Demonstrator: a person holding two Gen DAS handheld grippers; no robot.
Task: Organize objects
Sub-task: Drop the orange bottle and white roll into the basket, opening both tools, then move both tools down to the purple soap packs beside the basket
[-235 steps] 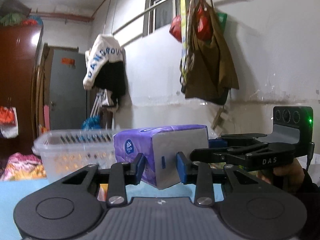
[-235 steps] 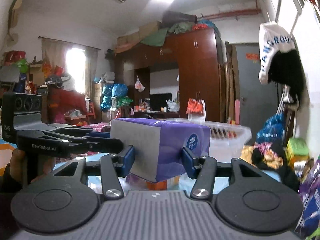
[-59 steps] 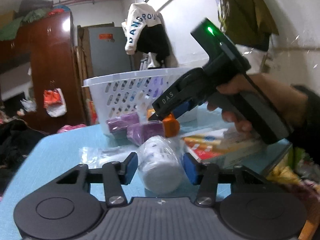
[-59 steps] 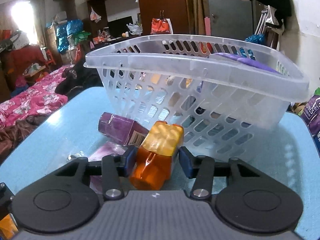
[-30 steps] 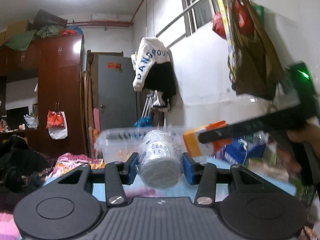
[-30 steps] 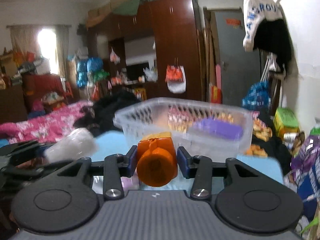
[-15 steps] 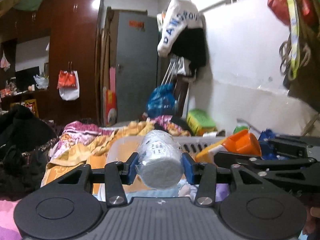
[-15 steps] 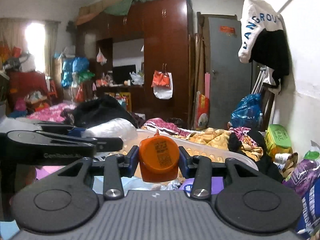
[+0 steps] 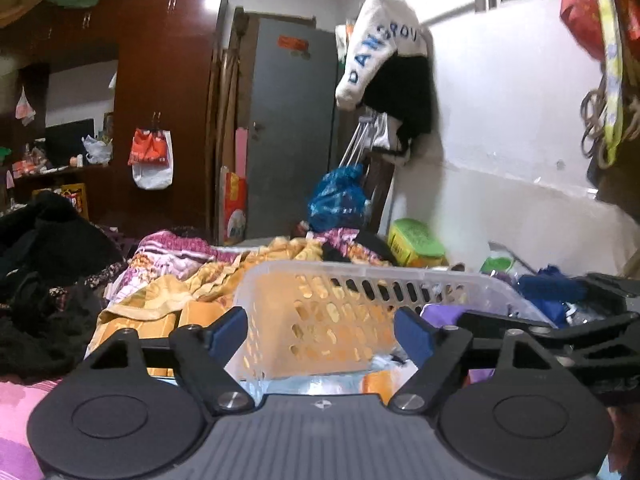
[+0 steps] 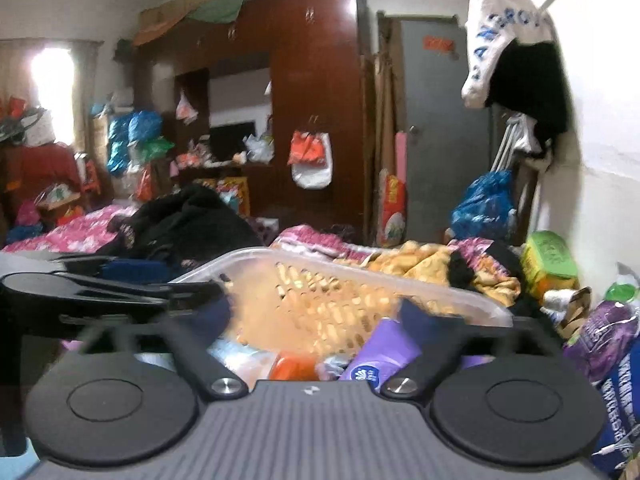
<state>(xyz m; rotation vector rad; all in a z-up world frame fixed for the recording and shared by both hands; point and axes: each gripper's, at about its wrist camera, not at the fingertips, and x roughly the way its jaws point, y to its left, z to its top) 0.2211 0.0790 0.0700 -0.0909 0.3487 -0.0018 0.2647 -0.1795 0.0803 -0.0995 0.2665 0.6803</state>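
Both hand-held grippers — left [image 9: 321,334], right [image 10: 316,316] — opening, empty, over the perforated translucent plastic basket [image 9: 340,276].

place: lived-in home bedroom | landmark: big dark-red wardrobe [image 10: 316,104] | beside it: grey door [image 10: 444,128] | in front: bed with piled clothes and blankets [image 10: 188,220] | right of door: hoodie [image 10: 508,36] hanging on wall

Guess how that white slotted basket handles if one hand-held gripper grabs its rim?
The basket looks like thin translucent plastic with slotted walls, so probably light and flexible. With items inside, including a purple tissue pack, a one-sided rim lift would likely tilt it.
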